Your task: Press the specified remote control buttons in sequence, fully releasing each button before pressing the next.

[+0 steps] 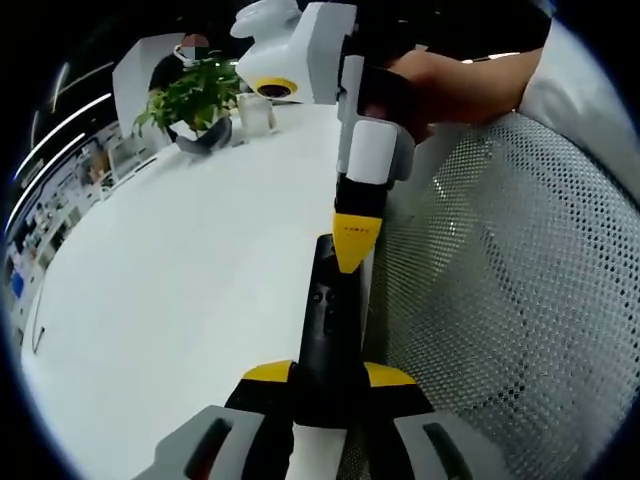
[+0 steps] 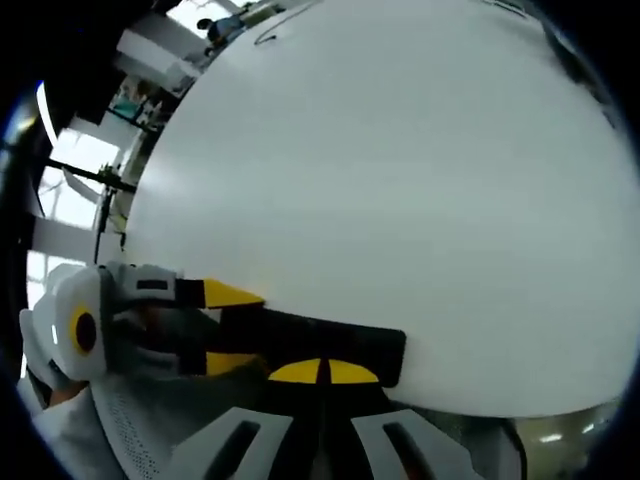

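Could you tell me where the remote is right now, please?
In the left gripper view the remote lies at the white table's edge beside a mesh chair, clamped by the left gripper, the right gripper's tip on it.

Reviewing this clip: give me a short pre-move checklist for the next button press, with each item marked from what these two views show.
1. Slim black remote control held steady: ok. The left gripper has its yellow-tipped jaws closed on the near end.
2. Remote supported: ok. It lies along the edge of the white table.
3. Right gripper jaws together for poking: ok, the yellow tips meet.
4. Tip on a button: cannot tell. It is over the remote's upper face, but contact is unclear.
5. Which button is under the tip: cannot tell, too small.
6. Table around the remote free of obstacles: ok. The potted green plant stands far off.
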A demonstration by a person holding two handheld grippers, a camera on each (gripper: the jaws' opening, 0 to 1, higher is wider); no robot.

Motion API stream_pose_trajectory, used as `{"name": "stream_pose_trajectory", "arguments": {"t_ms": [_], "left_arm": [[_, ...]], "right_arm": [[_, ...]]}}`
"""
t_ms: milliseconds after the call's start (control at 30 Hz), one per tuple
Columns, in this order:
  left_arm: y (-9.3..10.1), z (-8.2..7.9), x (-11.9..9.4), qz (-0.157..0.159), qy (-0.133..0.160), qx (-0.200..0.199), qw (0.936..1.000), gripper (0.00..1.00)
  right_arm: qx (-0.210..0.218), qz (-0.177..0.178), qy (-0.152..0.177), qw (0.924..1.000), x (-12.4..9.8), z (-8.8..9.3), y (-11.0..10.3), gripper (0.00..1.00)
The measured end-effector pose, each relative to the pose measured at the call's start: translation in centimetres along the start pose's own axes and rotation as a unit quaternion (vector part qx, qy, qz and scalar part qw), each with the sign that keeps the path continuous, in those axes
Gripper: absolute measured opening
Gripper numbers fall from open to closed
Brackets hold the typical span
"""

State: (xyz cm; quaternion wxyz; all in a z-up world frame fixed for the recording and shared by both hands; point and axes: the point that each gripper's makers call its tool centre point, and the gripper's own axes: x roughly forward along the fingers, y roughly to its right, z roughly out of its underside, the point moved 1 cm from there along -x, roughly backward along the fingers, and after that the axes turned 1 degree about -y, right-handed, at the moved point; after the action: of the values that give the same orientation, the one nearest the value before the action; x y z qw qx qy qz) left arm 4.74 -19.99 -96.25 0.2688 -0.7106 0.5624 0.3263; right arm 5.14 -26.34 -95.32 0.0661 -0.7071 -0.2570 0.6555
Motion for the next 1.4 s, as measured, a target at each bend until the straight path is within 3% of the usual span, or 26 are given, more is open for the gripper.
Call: {"name": "stream_pose_trajectory", "arguments": {"t_ms": [433,700,800,1033,1233,1333,1400], "left_arm": [[0.1,0.0,0.1,-0.001,0.000,0.004,1.0000,0.25],[0.1,-0.1,0.1,-0.001,0.000,0.006,1.0000,0.25],[0.1,-0.1,0.1,-0.001,0.000,0.006,1.0000,0.25],[0.1,-0.1,0.1,-0.001,-0.003,0.010,0.9999,0.24],[0.2,-0.1,0.1,-0.001,-0.005,0.012,0.9999,0.24],[0.2,-0.1,0.1,-0.001,-0.008,0.013,0.9999,0.24],[0.2,-0.1,0.1,0.000,-0.009,0.012,0.9999,0.24]], "right_arm": [[-0.093,0.023,0.012,0.9954,0.2,0.4,0.1,0.00],[-0.081,-0.004,0.015,0.9966,0.1,0.2,0.4,0.00],[-0.056,-0.016,0.016,0.9982,0.0,0.1,0.4,0.00],[-0.038,-0.016,0.004,0.9991,-0.1,0.1,-0.1,0.00],[-0.027,-0.007,0.060,0.9978,-1.0,-1.4,0.6,0.00],[-0.009,-0.034,0.048,0.9982,-0.7,-1.1,0.0,0.00],[-0.009,-0.030,0.042,0.9986,-0.5,-0.9,0.1,0.00]]}}
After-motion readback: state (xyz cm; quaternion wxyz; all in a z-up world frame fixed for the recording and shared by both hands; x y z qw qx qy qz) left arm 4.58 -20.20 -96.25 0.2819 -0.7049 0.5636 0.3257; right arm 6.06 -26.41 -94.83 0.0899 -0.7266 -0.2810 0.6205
